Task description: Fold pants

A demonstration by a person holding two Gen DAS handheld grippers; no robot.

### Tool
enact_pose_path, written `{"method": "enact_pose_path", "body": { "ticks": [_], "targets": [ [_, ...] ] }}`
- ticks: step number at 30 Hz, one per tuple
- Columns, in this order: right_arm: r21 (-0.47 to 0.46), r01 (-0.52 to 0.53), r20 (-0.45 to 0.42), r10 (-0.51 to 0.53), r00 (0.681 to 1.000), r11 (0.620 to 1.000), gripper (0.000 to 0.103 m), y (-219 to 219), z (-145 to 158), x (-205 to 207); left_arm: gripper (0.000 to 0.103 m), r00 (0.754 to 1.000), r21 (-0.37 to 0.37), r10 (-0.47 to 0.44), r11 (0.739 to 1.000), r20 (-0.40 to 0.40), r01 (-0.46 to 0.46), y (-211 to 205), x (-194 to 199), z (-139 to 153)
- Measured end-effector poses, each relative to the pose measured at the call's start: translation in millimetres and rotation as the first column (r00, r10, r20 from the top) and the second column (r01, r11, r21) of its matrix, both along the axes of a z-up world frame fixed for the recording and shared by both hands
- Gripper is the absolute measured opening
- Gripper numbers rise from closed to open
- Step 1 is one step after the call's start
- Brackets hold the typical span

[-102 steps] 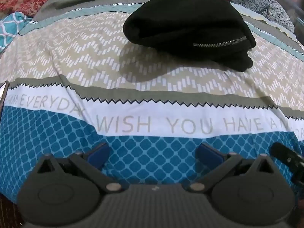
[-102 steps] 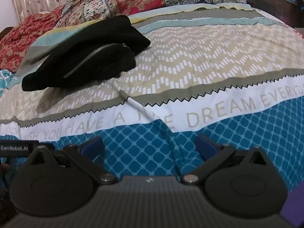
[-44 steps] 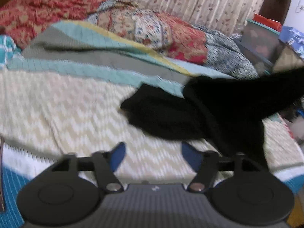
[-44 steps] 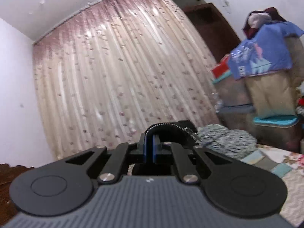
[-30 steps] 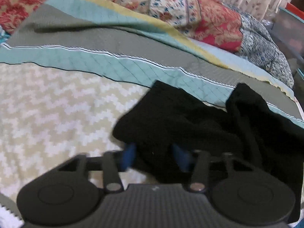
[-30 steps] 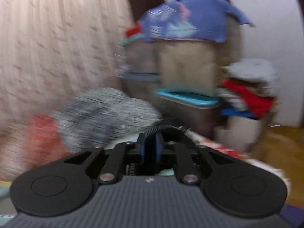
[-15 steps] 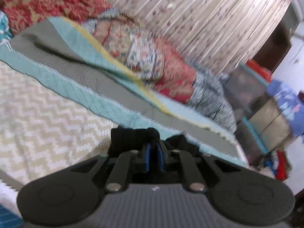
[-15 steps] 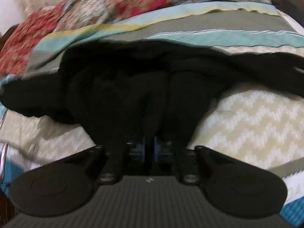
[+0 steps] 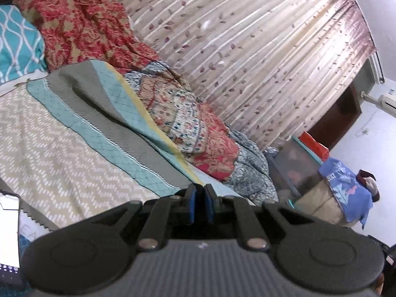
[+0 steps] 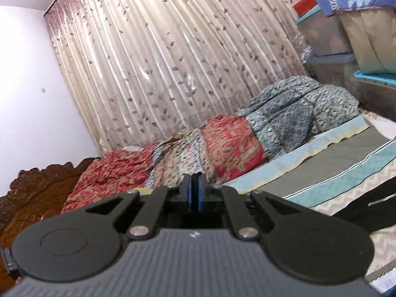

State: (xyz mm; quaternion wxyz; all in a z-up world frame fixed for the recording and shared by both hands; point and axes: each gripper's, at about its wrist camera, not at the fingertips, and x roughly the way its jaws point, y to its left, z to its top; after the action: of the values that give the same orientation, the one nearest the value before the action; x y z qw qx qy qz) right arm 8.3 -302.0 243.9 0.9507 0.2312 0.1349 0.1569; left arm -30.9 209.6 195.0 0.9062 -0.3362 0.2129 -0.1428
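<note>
With left claw (image 9: 201,206) and right claw (image 10: 194,193) both pinched closed, contents hidden, above the striped quilted bed (image 9: 74,153), the black fabric pants (image 10: 366,210) show only at 3 o'clock, so lift evenly and spread them flat.

Pretty bright and evenly lit, daylight glowing through the curtain (image 9: 247,49), soft shadows only, heavy fisheye bending at the edges, slight softness up close, no real glare.

Only a bit of the black pants (image 10: 366,205) shows, a dark strip of cloth stretched across the right edge, up above the bed (image 10: 334,163).
</note>
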Motion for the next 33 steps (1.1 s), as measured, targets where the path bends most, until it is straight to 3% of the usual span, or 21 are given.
{"method": "enact_pose_path", "body": {
  "ticks": [3,6,11,12,13,14,15,16,18,20,22,25,26,27,28,30,31,33],
  "targets": [
    [-0.002,0.001,0.005,-0.001,1.0,1.0,0.008,6,8,-10,0.009,1.0,-0.02,-0.003,1.0,0.019,0.003,1,3,7],
    [-0.022,0.008,0.03,-0.007,1.0,1.0,0.008,3,19,-10,0.009,0.997,0.016,0.017,1.0,0.07,-0.018,1,14,24],
    [-0.069,0.077,0.019,-0.076,0.997,0.995,0.01,-19,23,74,0.011,0.991,0.146,0.109,0.982,0.083,-0.12,-25,91,36],
    [-0.102,0.136,0.025,-0.134,0.991,0.985,0.016,-21,14,98,0.014,0.983,0.195,0.16,0.965,0.086,-0.174,-37,108,32],
    [-0.148,0.184,0.003,-0.186,0.983,0.972,0.04,-20,4,117,0.03,0.978,0.248,0.198,0.946,0.068,-0.209,-48,125,25],
    [-0.186,0.23,-0.058,-0.245,0.968,0.955,0.053,-22,-11,134,0.037,0.975,0.313,0.221,0.925,0.02,-0.216,-59,142,14],
    [-0.191,0.266,-0.129,-0.292,0.948,0.945,0.057,-25,-29,143,0.036,0.968,0.374,0.248,0.903,-0.046,-0.213,-69,154,0],
    [-0.152,0.255,-0.179,-0.28,0.943,0.955,0.056,-33,-50,142,0.036,0.964,0.388,0.249,0.9,-0.09,-0.197,-73,156,-14],
    [-0.084,0.187,-0.22,-0.202,0.954,0.979,0.056,-46,-91,124,0.041,0.974,0.341,0.191,0.93,-0.121,-0.139,-73,143,-45],
    [-0.128,0.135,-0.262,-0.165,0.951,0.983,0.057,-51,-132,98,0.05,0.965,0.35,0.181,0.931,-0.189,-0.106,-72,129,-79],
    [-0.193,0.077,-0.276,-0.129,0.953,0.978,0.06,-49,-169,68,0.051,0.943,0.322,0.166,0.944,-0.288,-0.068,-70,121,-114],
    [-0.268,0.026,-0.334,-0.119,0.935,0.963,0.076,-41,-214,36,0.056,0.891,0.169,0.087,0.985,-0.446,-0.012,-73,118,-162],
    [-0.267,0.033,-0.359,-0.131,0.924,0.963,0.077,-37,-220,32,0.058,0.88,0.14,0.065,0.99,-0.47,0.001,-77,120,-171],
    [-0.251,0.032,-0.393,-0.132,0.91,0.968,0.075,-37,-230,32,0.064,0.872,0.131,0.048,0.991,-0.487,0.018,-85,123,-178],
    [-0.237,0.019,-0.432,-0.123,0.894,0.971,0.054,-36,-237,35,0.066,0.867,0.144,0.03,0.988,-0.498,0.049,-97,127,-184],
    [-0.233,-0.008,-0.452,-0.101,0.886,0.973,0.027,-33,-231,41,0.066,0.882,0.218,0.016,0.971,-0.471,0.099,-119,139,-190],
    [-0.24,-0.018,-0.443,-0.093,0.892,0.97,0.022,-32,-217,46,0.059,0.893,0.281,0.036,0.954,-0.448,0.103,-131,141,-189],
    [-0.269,-0.055,-0.403,-0.061,0.913,0.962,0.02,-33,-188,55,0.048,0.903,0.332,0.033,0.935,-0.429,0.124,-143,149,-188]
  ]
}}
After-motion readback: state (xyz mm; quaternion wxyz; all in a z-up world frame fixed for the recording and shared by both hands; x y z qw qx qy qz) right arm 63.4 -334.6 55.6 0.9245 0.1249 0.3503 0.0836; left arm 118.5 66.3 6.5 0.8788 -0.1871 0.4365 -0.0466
